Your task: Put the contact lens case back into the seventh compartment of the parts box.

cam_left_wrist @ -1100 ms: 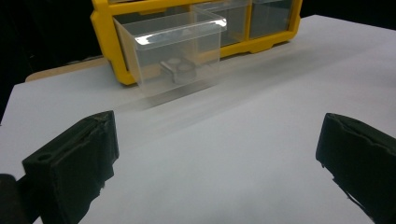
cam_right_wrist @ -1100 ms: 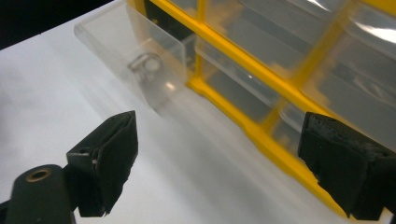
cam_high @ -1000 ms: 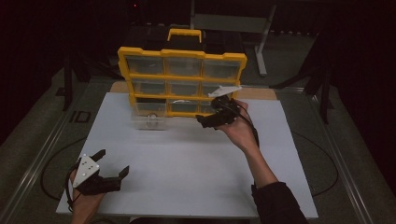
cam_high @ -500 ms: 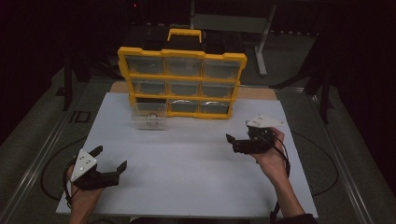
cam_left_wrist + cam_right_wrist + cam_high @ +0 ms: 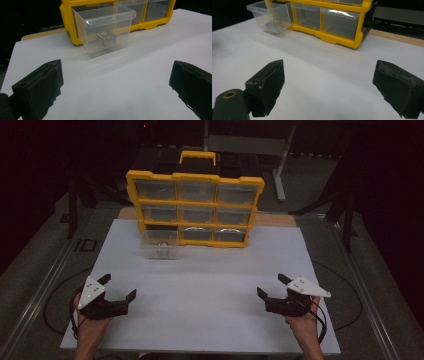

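Observation:
A yellow organizer case (image 5: 195, 210) with clear drawers stands upright at the back of the white table (image 5: 210, 290). One clear drawer (image 5: 161, 249) (image 5: 106, 30) (image 5: 270, 17) sits pulled out on the table in front of the case's lower left; small round metal parts lie inside it. My left gripper (image 5: 118, 289) rests open near the front left edge, nothing between its jaws. At the front right, my right gripper (image 5: 271, 285) is open and empty as well.
A metal stand (image 5: 280, 150) and dark floor lie behind the table. A wooden strip (image 5: 300, 221) shows at the table's back edge beside the case.
My right gripper has drawn back from the case's lower right drawers to the front right of the table. The left gripper has barely shifted.

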Motion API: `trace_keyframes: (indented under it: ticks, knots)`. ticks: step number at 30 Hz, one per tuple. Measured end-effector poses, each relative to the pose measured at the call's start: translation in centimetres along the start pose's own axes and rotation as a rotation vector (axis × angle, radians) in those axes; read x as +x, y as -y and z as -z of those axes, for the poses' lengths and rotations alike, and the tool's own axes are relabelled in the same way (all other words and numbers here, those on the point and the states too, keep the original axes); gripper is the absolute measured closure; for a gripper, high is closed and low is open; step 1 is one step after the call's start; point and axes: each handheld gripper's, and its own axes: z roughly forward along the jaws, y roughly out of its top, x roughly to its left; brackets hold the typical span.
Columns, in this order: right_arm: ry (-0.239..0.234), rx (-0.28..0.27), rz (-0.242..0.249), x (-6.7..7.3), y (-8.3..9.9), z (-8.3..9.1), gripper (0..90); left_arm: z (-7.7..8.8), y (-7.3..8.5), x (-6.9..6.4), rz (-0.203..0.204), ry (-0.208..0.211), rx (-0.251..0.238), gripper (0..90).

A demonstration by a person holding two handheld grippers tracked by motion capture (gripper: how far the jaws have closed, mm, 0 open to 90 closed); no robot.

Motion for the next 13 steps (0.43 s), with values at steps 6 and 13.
trace_keyframes:
  ticks: [6, 13]
  knots:
    - [0.038, -0.039, -0.038, -0.3, 2.3, 1.3, 10.3, -0.1, 0.2, 0.0, 0.008, 0.010, -0.008, 0.1]
    - [0.035, -0.089, -0.062, -0.4, 3.8, 2.9, 10.3, -0.1, 0.6, 0.0, 0.013, 0.010, -0.009, 0.1]
